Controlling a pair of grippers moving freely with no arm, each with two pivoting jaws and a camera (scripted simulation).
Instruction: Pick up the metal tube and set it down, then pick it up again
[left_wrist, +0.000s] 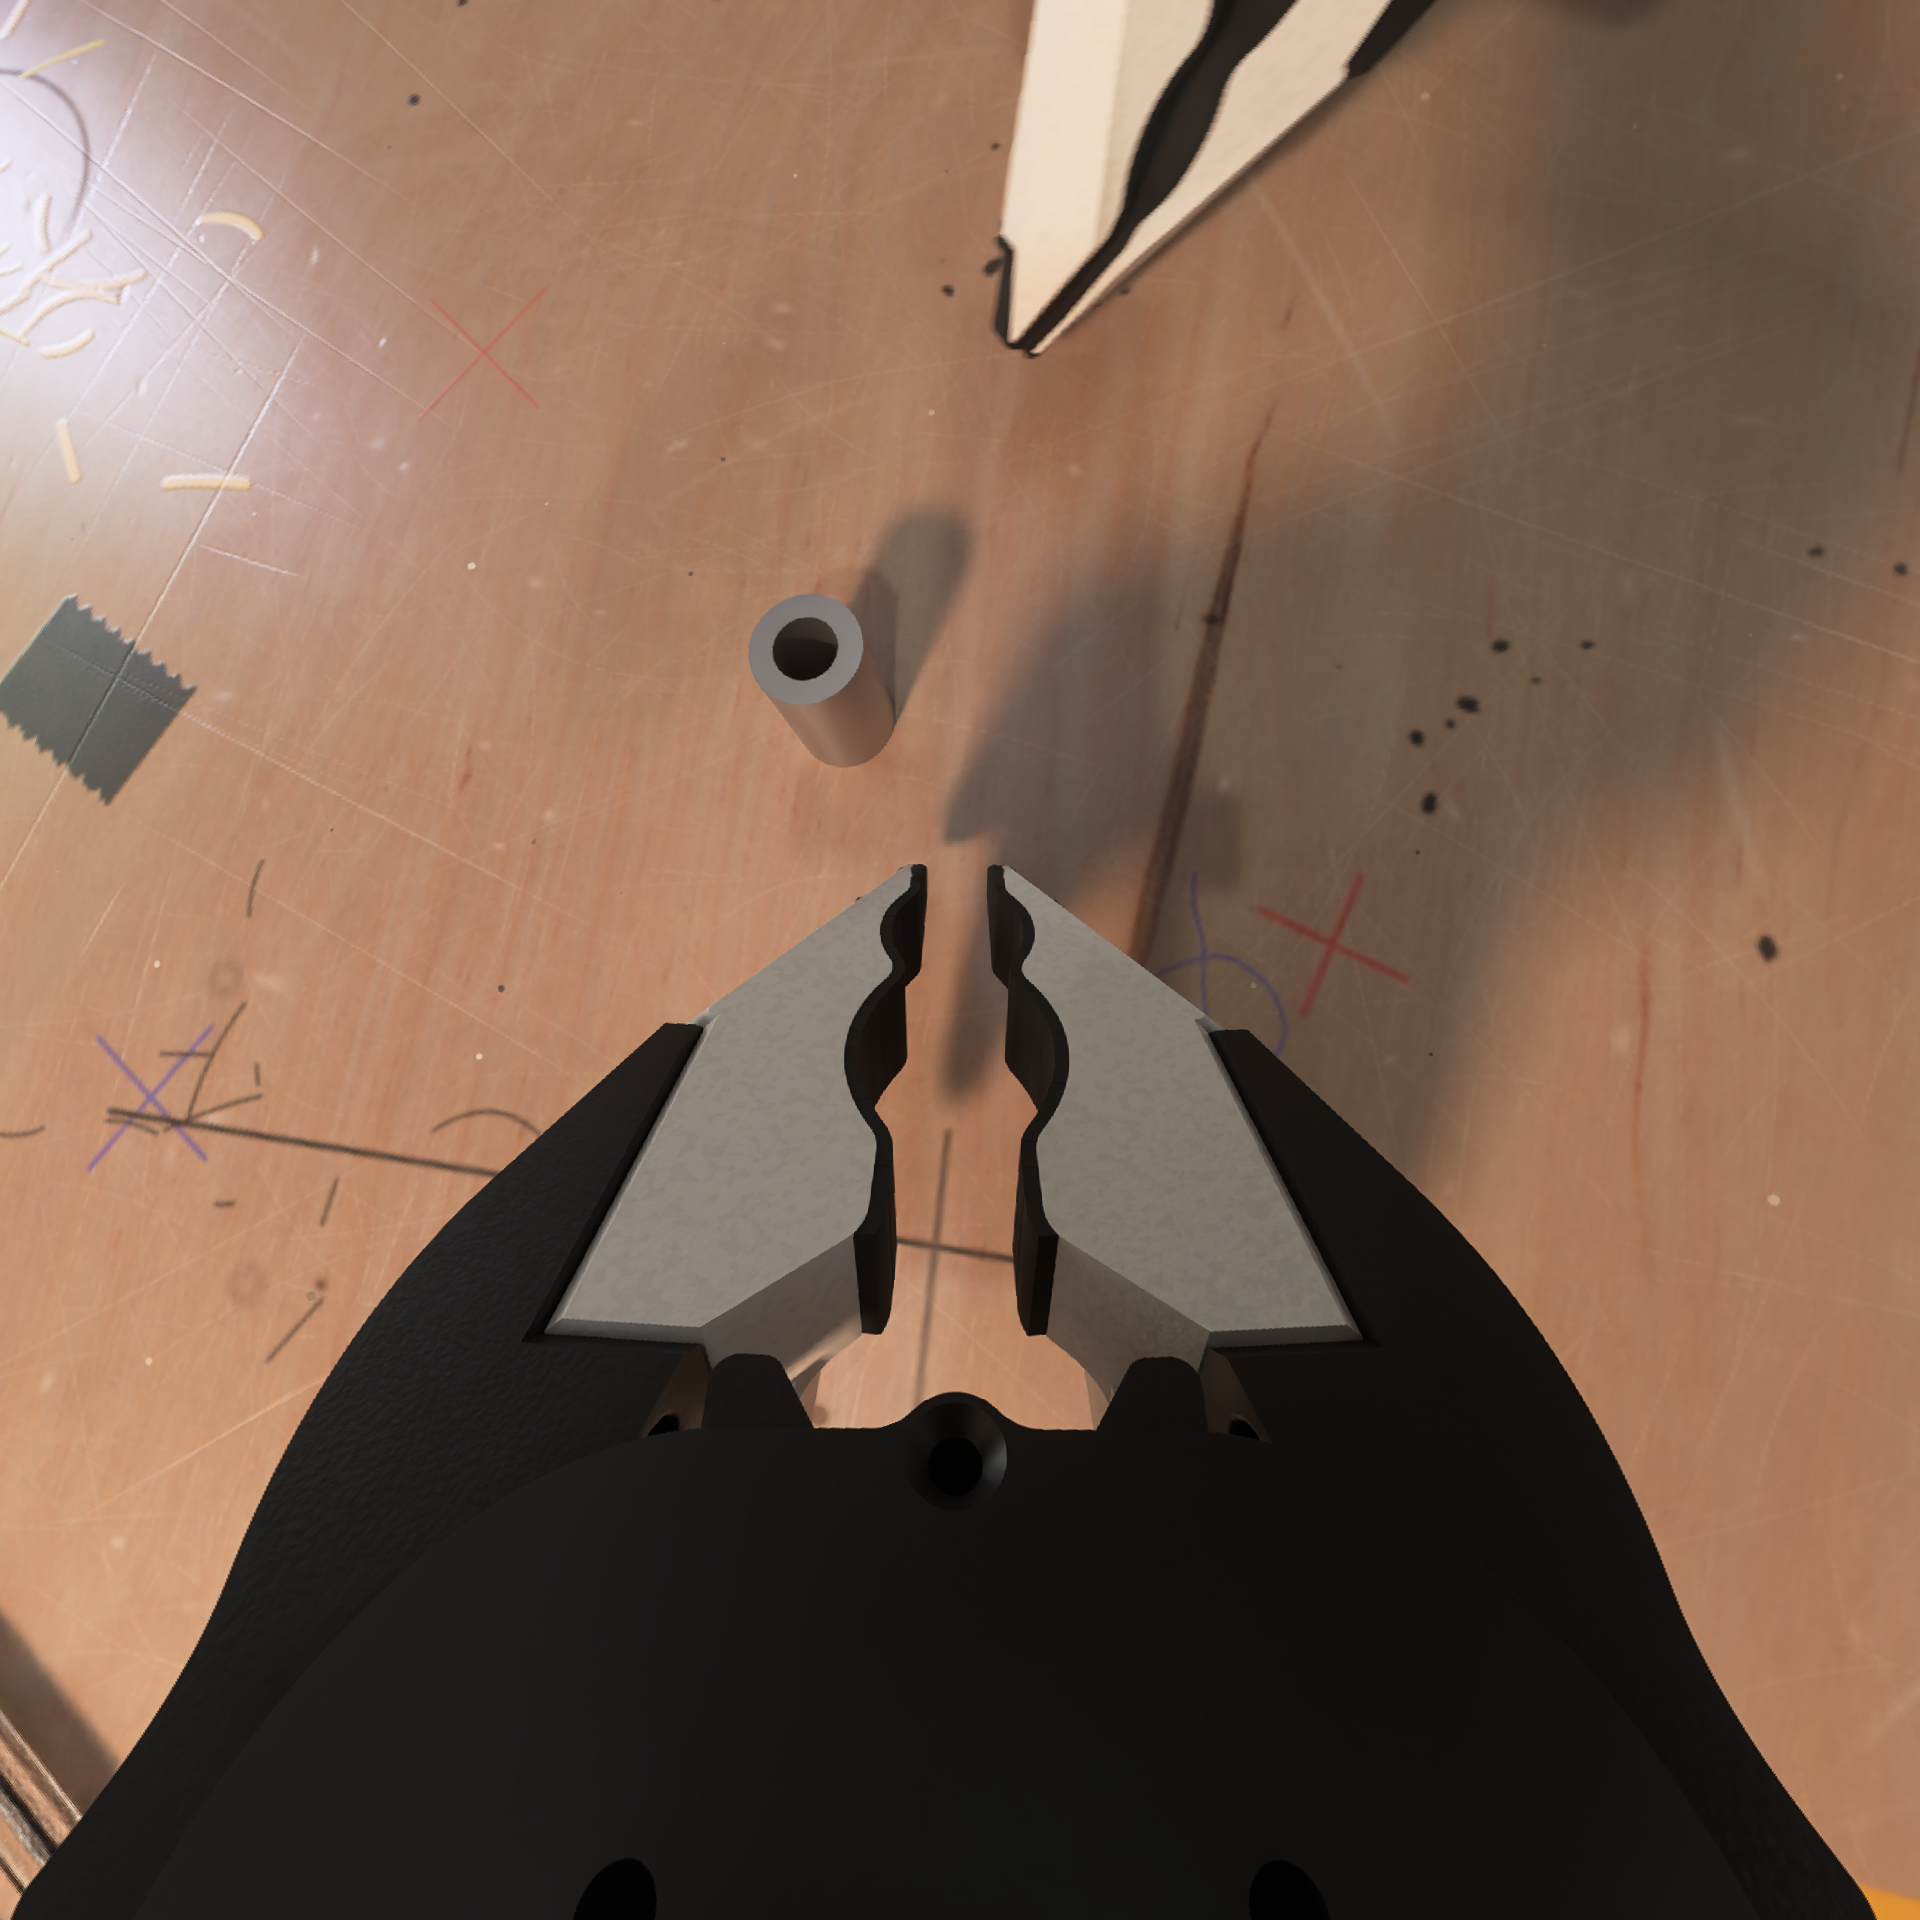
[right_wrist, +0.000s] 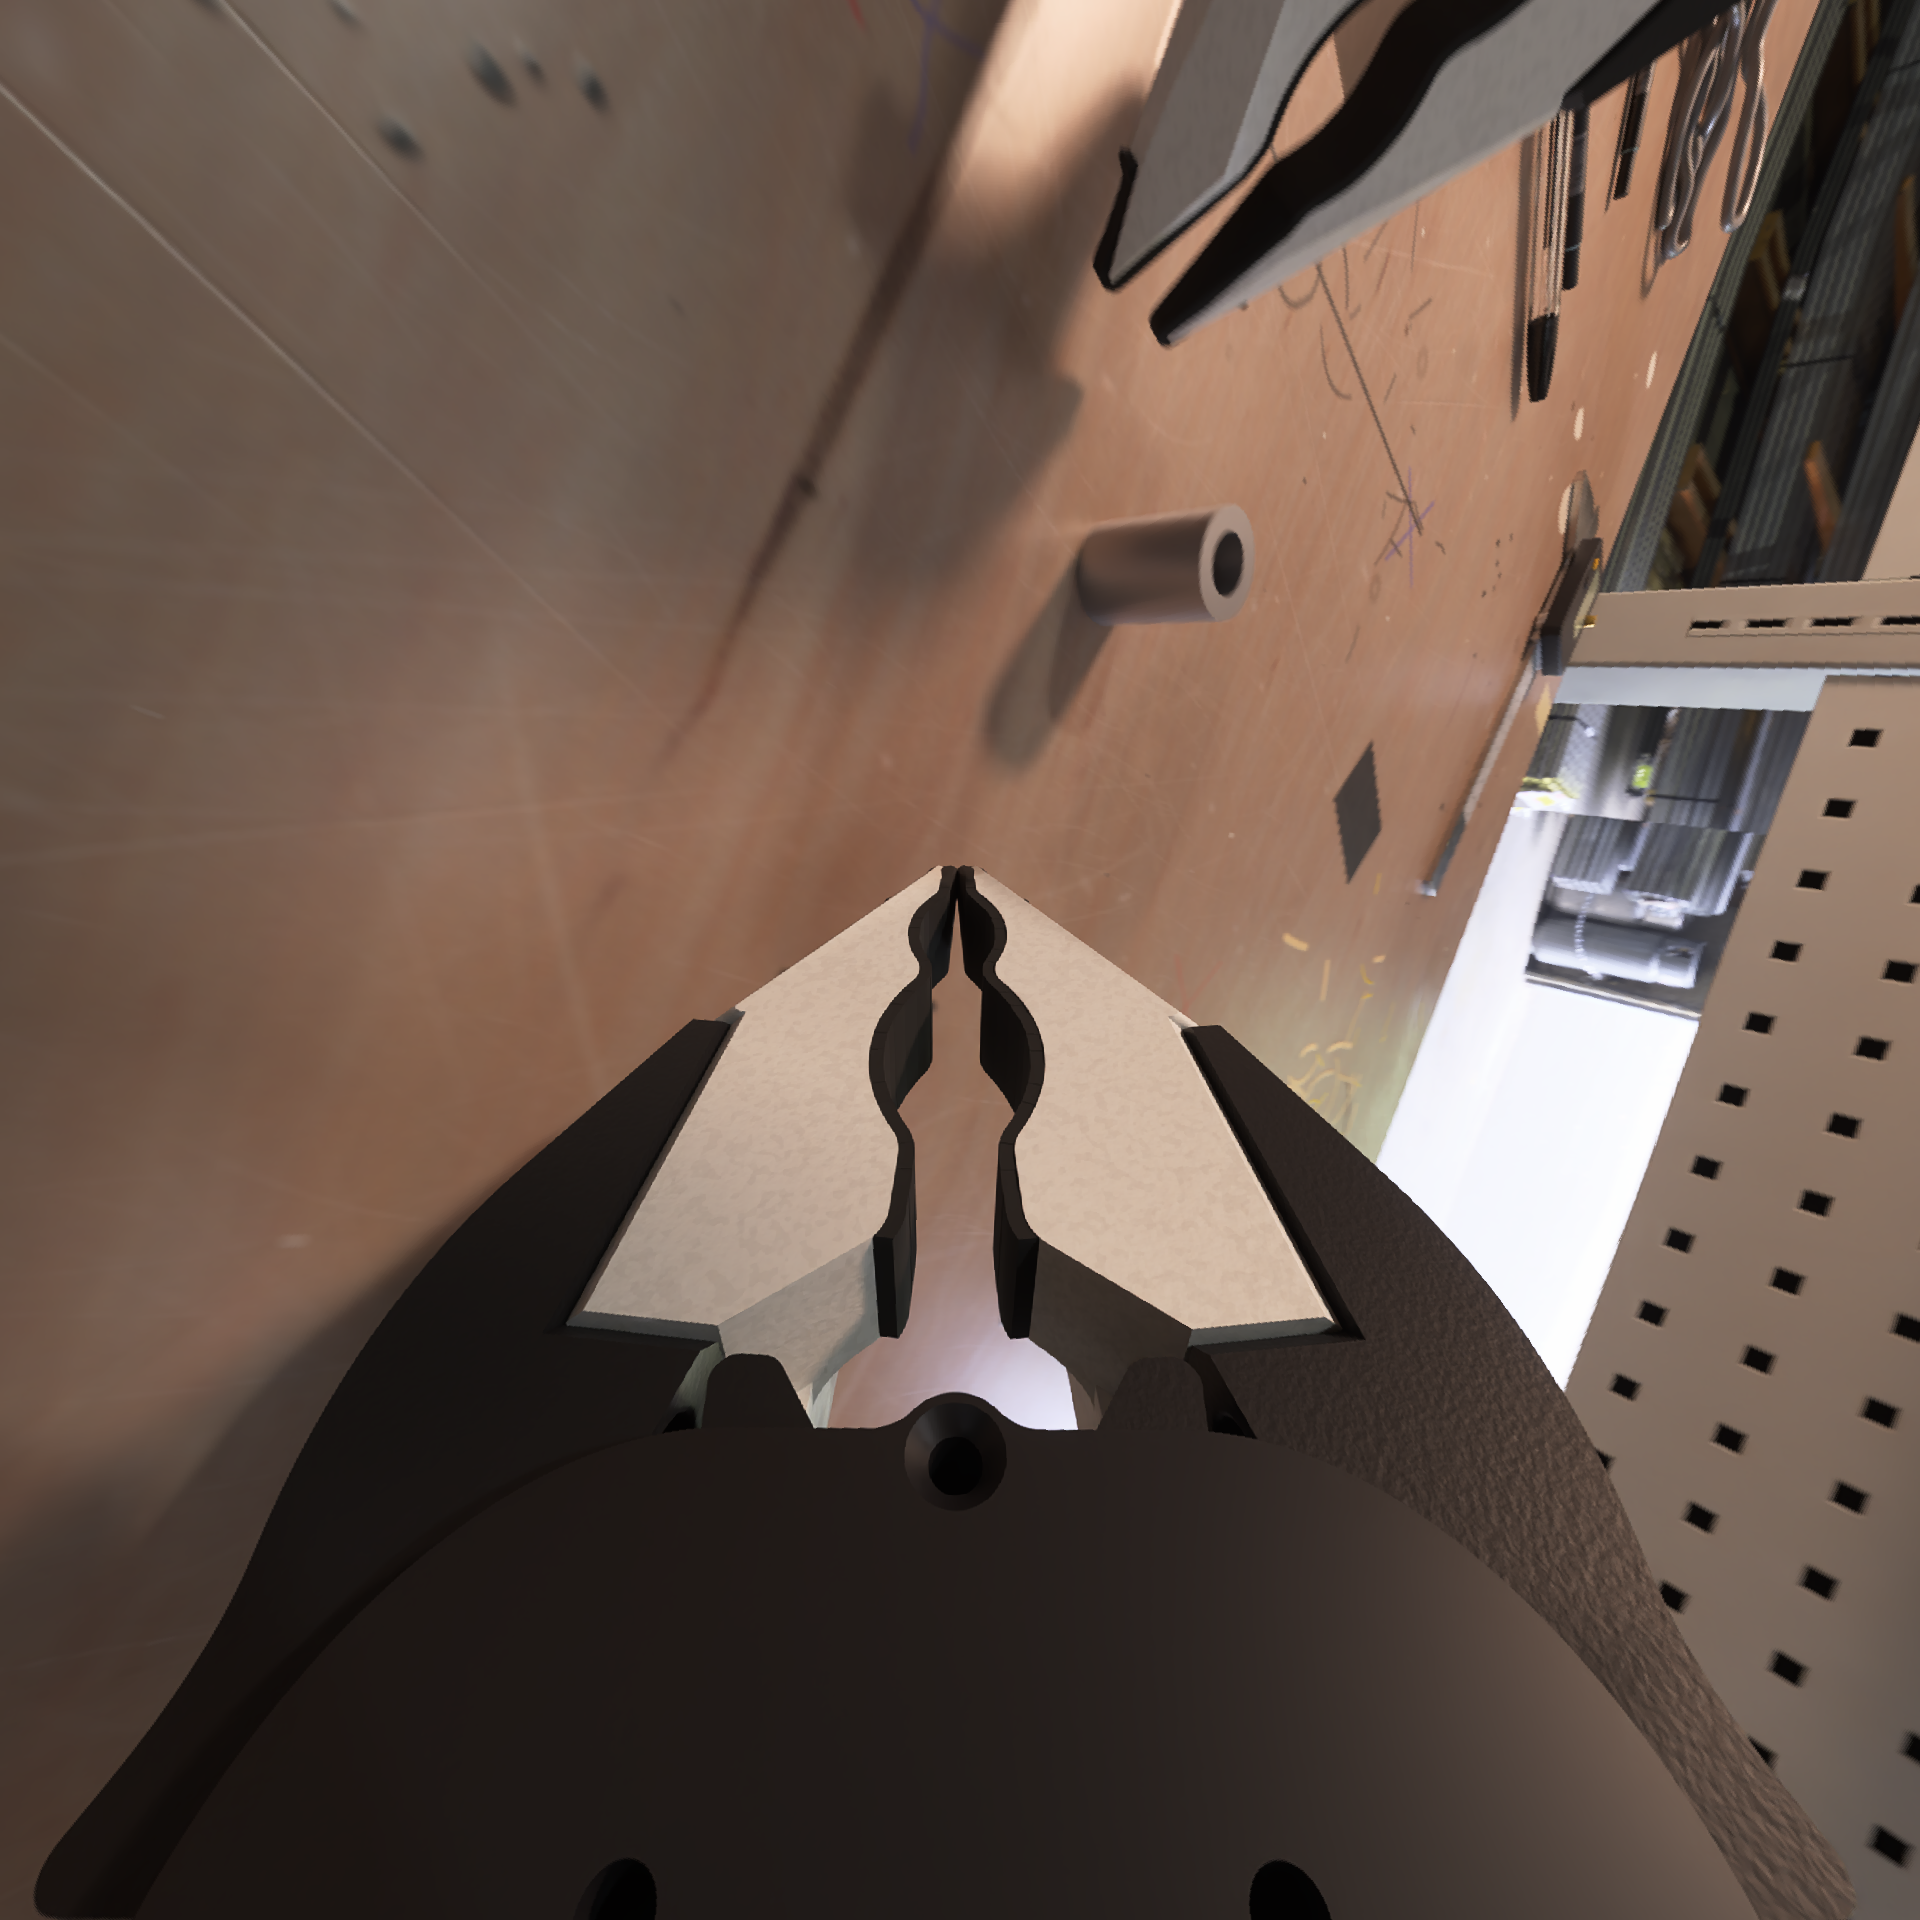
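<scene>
At the centre of the left wrist view, slightly above the middle, the metal tube (left_wrist: 821, 681) stands upright on the scratched wooden tabletop (left_wrist: 1455, 1143), its open bore facing up toward the camera and its long axis perpendicular to the surface. In the right wrist view the tube (right_wrist: 1164, 564) appears just above centre, seen side-on, open end toward the right of the frame because that camera is rolled.

The left gripper (left_wrist: 956, 883) hovers short of the tube and to its lower right in the frame, fingers parted by a narrow gap and holding nothing; that gap looks narrower than the tube. The right gripper (right_wrist: 956, 878) has its fingers pressed together at the tips, empty, well apart from the tube. It also shows in the upper right of the left view.

The tube looks rigid, thick-walled, smooth and probably slippery, light enough for one gripper. Likely the best hold is across the curved outer wall about mid-height, seated in the fingers' scalloped notches so it cannot roll or tip.
</scene>
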